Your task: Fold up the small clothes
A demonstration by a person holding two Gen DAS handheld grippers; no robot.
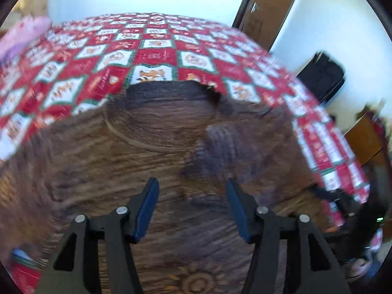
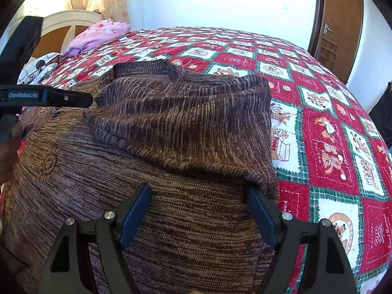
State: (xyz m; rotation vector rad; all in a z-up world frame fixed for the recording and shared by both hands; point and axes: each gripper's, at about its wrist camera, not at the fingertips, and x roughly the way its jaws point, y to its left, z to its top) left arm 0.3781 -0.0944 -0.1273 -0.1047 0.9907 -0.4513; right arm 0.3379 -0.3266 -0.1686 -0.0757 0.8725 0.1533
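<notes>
One brown knit sweater lies spread on a bed covered by a red, white and green checked quilt. Its right side is folded over onto the body, making a doubled flap whose edge runs down the right; the collar is at the far end. Sun motifs in tan are stitched into the knit on the left and at the near hem. No containers are in view.

The right gripper hangs over the near right part of the sweater with its two blue-padded fingers spread wide. The right finger sits against the lower corner of the folded flap; the left finger is over the flat body. No cloth is pinched between them.

The left gripper is about half open above the sweater's body, nothing between its pads; that view is blurred. From the right camera it shows side-on at the far left, above the sweater, with part of a hand below it.

Beyond the sweater, a pink blanket is bunched at the far left by the headboard, and one wooden door stands far right.
</notes>
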